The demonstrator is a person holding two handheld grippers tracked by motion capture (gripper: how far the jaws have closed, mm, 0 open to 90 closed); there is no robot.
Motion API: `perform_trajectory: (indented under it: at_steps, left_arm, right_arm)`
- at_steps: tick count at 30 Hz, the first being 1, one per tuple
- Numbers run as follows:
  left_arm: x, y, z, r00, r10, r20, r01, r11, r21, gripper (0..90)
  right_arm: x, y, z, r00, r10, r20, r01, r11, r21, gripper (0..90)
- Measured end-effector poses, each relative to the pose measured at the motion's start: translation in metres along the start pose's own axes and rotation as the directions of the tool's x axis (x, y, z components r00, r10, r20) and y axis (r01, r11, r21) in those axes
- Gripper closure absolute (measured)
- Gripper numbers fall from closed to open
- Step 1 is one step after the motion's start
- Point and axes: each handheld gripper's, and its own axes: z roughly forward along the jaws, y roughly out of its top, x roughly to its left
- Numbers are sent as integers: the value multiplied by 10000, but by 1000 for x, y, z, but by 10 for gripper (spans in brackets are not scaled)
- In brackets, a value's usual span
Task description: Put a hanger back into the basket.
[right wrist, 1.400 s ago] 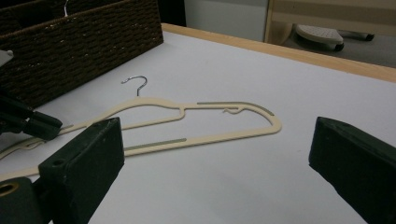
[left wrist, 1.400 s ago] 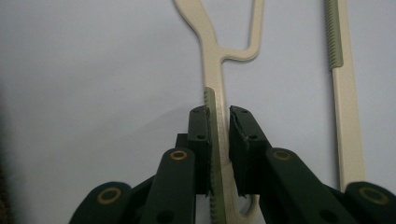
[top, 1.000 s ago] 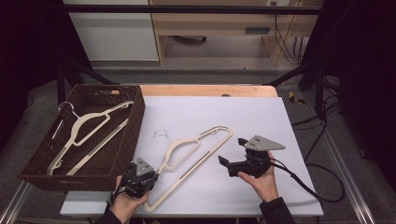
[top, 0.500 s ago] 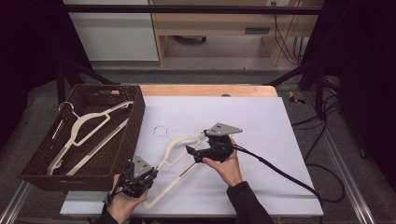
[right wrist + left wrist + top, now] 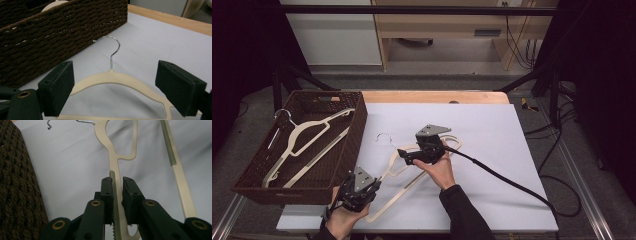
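2 claws | left claw (image 5: 117, 185) grips cream hanger (image 5: 399, 167) | right claw (image 5: 122, 90) wide over it

Wooden shelf unit (image 5: 452, 25), possibly cables (image 5: 517, 35)

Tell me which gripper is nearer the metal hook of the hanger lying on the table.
Right. The right gripper hovers open at the hanger's neck, just below the metal hook. The left gripper is clamped on the hanger's far lower end, beside the basket.

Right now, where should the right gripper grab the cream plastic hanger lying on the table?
Probably at the neck of the cream plastic hanger, below its metal hook, coming from above: the open right gripper already straddles that narrow arch, while the left gripper clamps one arm end.
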Motion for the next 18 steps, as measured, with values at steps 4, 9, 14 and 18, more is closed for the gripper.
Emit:
perform_trajectory:
  at_steps: [4, 9, 14, 18]
  left_arm:
    - [1, 0, 0, 9997, 183, -137, -183, 9998, -38, 794]
    - [0, 0, 0, 10000, 40, 17, -40, 10000, 63, 794]
    - [0, 0, 0, 10000, 34, 25, -34, 10000, 32, 794]
    - [1, 0, 0, 10000, 71, -3, -71, 10000, -12, 794]
  right_arm:
    - [1, 5, 12, 10000, -18, -9, 18, 9998, 194, 194]
    - [1, 9, 28, 10000, -16, -92, 21, 9985, 549, 240]
    - [0, 10, 47, 9999, -102, -3, 101, 9956, 929, 289]
    - [0, 9, 62, 9997, -198, 107, 183, 9919, 1253, 337]
